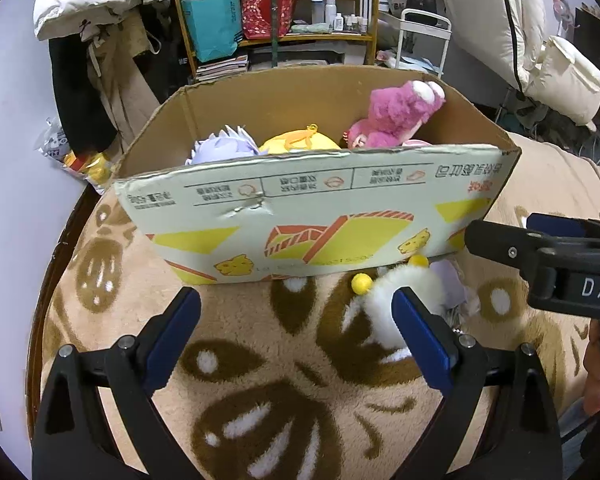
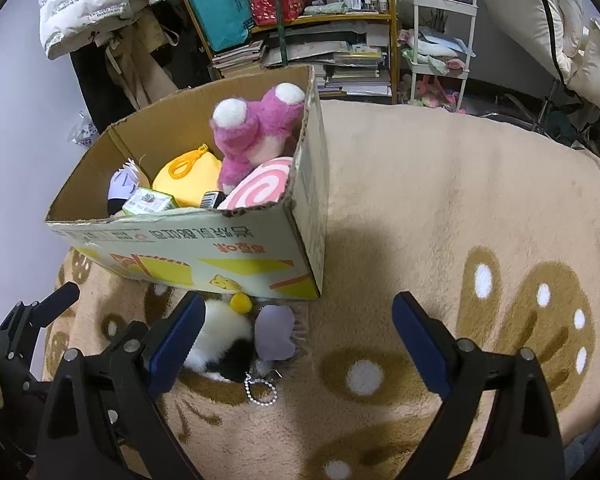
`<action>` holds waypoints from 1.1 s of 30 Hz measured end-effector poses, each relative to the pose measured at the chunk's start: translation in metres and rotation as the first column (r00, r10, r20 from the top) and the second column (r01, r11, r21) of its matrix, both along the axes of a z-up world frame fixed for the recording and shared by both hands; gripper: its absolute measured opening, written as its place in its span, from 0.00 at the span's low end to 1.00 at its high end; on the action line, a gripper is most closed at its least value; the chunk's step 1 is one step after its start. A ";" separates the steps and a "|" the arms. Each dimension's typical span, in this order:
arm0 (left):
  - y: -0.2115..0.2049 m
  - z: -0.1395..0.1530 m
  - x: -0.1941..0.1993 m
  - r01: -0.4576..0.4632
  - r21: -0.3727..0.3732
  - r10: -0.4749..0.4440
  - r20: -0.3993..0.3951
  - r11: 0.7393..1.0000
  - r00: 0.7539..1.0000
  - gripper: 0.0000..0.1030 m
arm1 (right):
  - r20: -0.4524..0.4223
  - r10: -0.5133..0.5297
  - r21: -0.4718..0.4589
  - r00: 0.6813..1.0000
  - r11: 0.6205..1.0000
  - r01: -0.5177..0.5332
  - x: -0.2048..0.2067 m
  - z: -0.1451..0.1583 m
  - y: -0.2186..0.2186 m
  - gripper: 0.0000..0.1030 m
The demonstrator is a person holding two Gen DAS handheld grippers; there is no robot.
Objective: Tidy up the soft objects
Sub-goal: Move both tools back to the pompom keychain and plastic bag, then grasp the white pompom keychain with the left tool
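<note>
A cardboard box stands on a beige blanket. It holds a pink plush bear, a yellow plush, a pale purple plush, a pink swirl cushion and a small green carton. A white and black fluffy plush with yellow pompoms, a lilac wing and a ball chain lies on the blanket at the box's front. My left gripper is open, the plush by its right finger. My right gripper is open just right of the plush.
The blanket has brown patterns. Behind the box stand a yellow shelf with bags, bottles and books, a white cart, hanging coats and white bedding. The right gripper's body shows at the left view's right edge.
</note>
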State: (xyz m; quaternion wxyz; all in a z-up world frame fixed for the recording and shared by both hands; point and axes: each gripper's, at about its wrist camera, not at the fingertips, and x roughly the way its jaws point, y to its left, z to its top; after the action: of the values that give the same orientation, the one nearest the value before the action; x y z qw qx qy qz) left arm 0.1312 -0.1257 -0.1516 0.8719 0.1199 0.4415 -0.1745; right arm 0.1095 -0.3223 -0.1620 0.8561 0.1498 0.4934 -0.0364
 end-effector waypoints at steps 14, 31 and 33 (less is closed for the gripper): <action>-0.021 -0.014 -0.001 0.087 0.007 -0.087 -0.003 0.996 0.996 0.92 | -0.100 -0.004 0.013 0.995 1.000 0.005 0.009 -0.021 -0.003 0.96; -0.030 -0.034 -0.001 0.116 -0.003 -0.116 -0.033 0.993 0.993 0.92 | -0.214 0.017 0.021 0.977 1.000 -0.012 0.025 -0.052 -0.003 0.95; -0.030 -0.034 0.001 0.116 -0.013 -0.116 -0.037 0.993 0.993 0.92 | -0.213 0.018 0.016 0.977 1.000 -0.015 0.027 -0.053 -0.003 0.94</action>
State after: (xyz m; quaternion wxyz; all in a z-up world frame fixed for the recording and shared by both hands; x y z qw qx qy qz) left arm 0.1318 -0.1553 -0.1860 0.8524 0.1374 0.4493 -0.2293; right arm 0.1364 -0.3251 -0.2147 0.7975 0.1468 0.5837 -0.0416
